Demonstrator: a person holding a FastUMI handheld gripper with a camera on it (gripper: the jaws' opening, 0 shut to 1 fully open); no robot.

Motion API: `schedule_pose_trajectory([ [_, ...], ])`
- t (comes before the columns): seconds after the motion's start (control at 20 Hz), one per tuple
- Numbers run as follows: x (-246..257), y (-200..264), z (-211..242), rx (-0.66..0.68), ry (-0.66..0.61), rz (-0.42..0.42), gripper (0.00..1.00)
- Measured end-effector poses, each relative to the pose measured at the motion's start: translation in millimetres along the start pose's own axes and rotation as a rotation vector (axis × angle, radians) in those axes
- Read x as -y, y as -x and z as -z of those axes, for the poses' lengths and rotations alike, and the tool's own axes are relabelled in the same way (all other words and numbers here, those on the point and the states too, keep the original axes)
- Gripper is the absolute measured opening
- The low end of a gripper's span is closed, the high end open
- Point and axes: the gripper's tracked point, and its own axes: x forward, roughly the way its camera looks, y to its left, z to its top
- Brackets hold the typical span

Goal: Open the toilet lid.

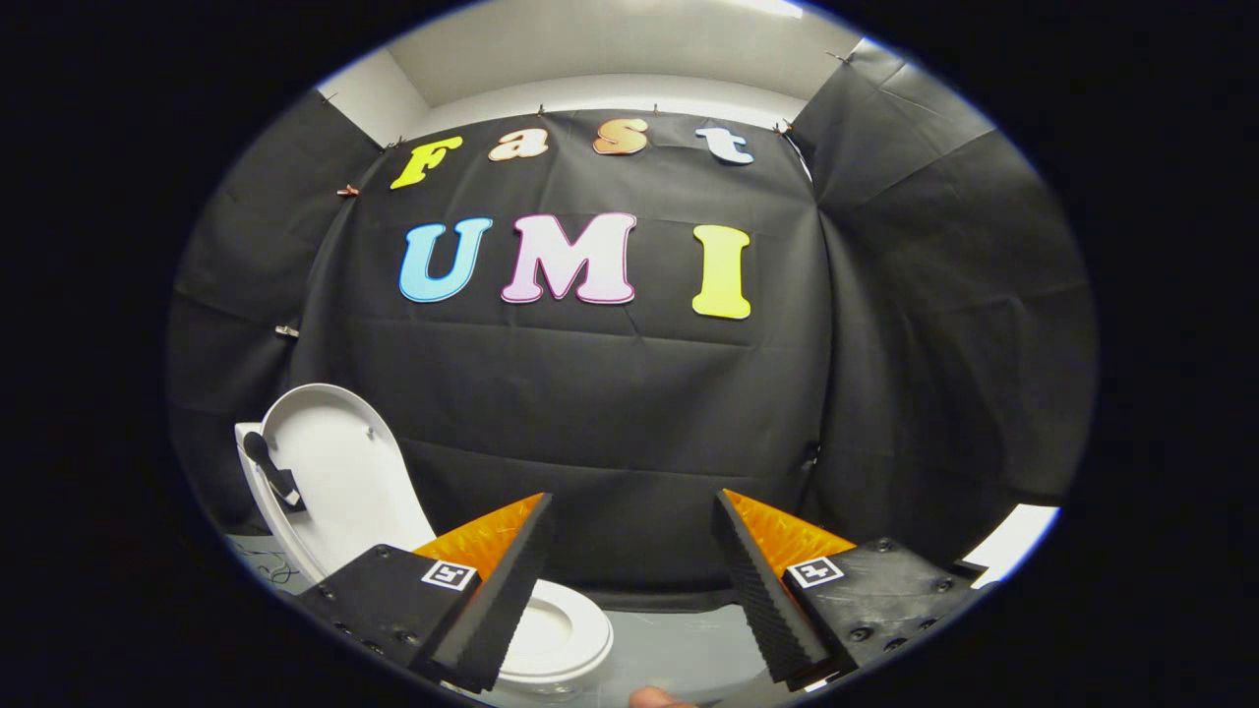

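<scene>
Black cloth wall [610,413] | toilet lid [334,472] raised upright | hand-held gripper [632,536] spread, holding nothing

No readable wording, brand name or number appears on the white plastic toilet [551,629] or on its raised white oval lid [339,472]. The only signs are two small square black-and-white coded marker tags, one [449,574] on the dark block behind one of the fingers and one [815,570] on the matching block behind the other. Each tag carries a blocky pattern inside a white border, not letters or digits. The small black fitting [275,474] on the inside of the lid shows no legible print.
</scene>
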Motion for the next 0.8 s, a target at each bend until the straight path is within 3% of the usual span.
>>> schedule_pose_trajectory([
  [0.8,-2.3,-0.9,6.8,-0.021,-0.003,-0.009,0.99],
])
